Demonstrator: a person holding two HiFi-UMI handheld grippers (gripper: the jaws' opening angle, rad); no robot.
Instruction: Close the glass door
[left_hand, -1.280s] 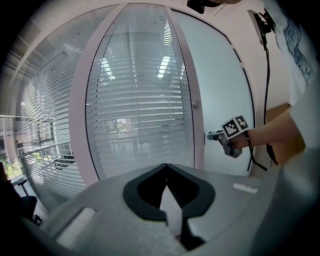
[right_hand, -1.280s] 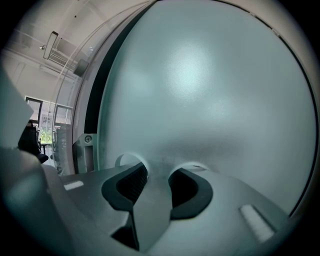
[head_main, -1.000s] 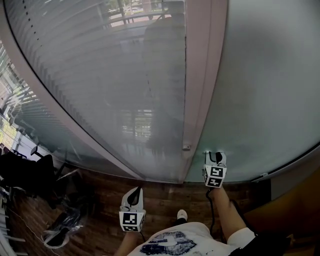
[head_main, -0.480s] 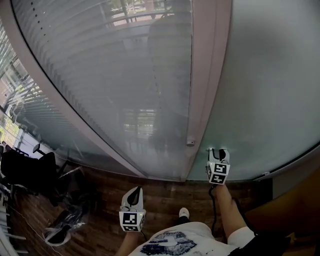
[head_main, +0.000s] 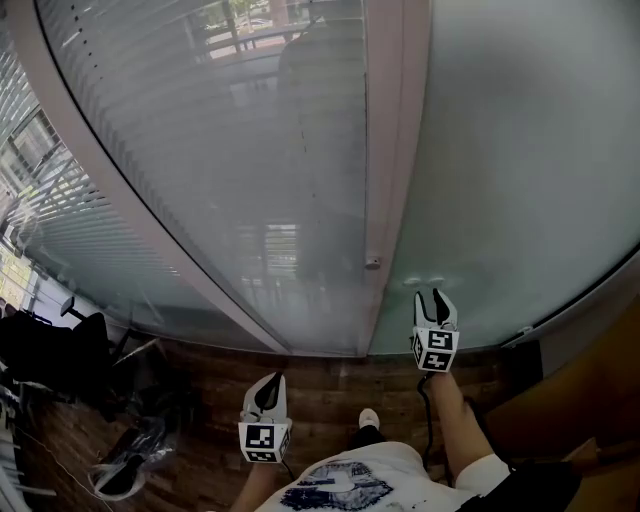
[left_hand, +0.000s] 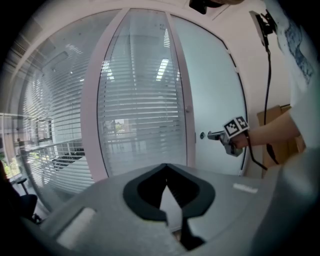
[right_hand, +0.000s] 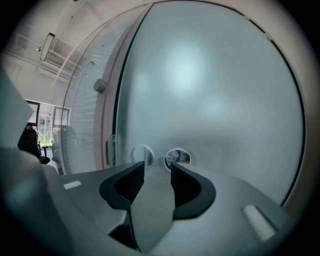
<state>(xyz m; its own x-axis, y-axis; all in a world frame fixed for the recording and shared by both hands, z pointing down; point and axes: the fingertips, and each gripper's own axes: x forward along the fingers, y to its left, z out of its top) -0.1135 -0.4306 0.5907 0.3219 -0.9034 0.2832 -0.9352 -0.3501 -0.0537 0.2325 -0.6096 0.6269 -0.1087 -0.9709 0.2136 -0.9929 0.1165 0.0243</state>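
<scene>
The frosted glass door (head_main: 520, 170) stands flush against its pale frame post (head_main: 385, 150), with a small latch plate (head_main: 372, 262) at the seam. My right gripper (head_main: 436, 298) is at the door's handle, beside two round fittings (right_hand: 177, 157). Its jaws are opening, and a grey lever (right_hand: 150, 210) lies between them without the pads pressing on it. From the left gripper view the right gripper (left_hand: 212, 135) points level at the handle rosette (left_hand: 202, 135). My left gripper (head_main: 267, 385) hangs back over the floor, shut and empty, well left of the door.
A curved glass wall with slatted blinds (head_main: 200, 150) runs left of the frame. A black office chair (head_main: 50, 345) and a bag (head_main: 125, 455) sit on the wooden floor (head_main: 330, 375) at the left. Brown cardboard (left_hand: 280, 125) stands right of the door.
My right gripper's jaws have spread apart at the handle. The head view has shifted a little. The door stays against its frame, and the left gripper has barely shifted.
</scene>
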